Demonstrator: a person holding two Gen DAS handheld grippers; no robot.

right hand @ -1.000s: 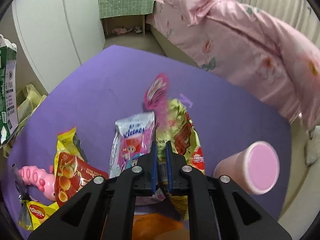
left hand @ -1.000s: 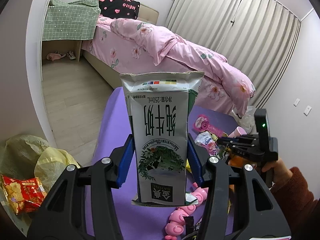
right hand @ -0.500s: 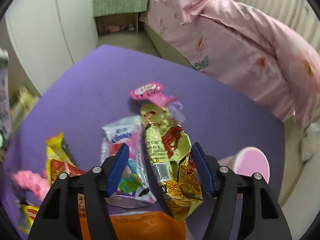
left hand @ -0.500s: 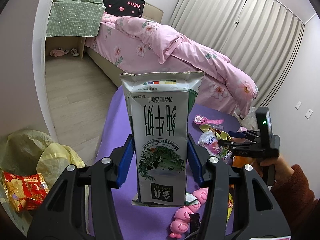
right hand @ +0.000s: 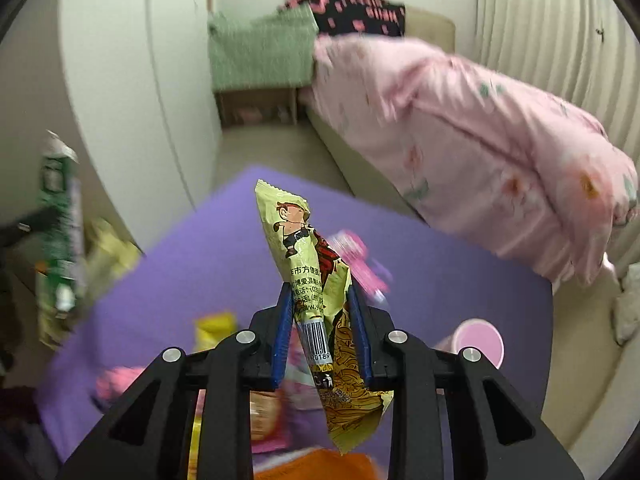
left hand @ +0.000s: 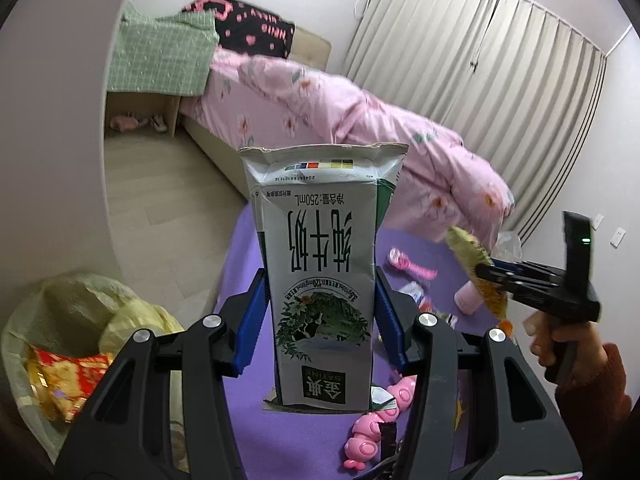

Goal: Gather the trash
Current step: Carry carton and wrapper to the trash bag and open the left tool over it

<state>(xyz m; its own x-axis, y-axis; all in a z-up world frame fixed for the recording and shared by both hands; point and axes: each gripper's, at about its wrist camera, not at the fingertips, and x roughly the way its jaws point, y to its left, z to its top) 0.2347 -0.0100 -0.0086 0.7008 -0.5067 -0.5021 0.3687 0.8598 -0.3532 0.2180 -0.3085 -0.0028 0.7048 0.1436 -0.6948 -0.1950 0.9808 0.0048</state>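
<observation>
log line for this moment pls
left gripper: shut on milk carton | right gripper: just closed on yellow snack wrapper | trash bag: left

The left gripper (left hand: 320, 320) points toward 12 o'clock, clamped on a carton. At 3 o'clock, the person's right hand (left hand: 560, 340) lifts the right gripper (right hand: 322, 312), its jaws just closed on a wrapper.

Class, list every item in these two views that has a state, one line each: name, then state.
Left gripper: shut on the milk carton.
Milk carton: held upside down, top torn open.
Right gripper: jaws have just been closing, shut on the yellow snack wrapper.
Yellow snack wrapper: lifted off the purple mat.
Yellow trash bag: open, a red wrapper inside.
Pink cup: lying on its side.
</observation>
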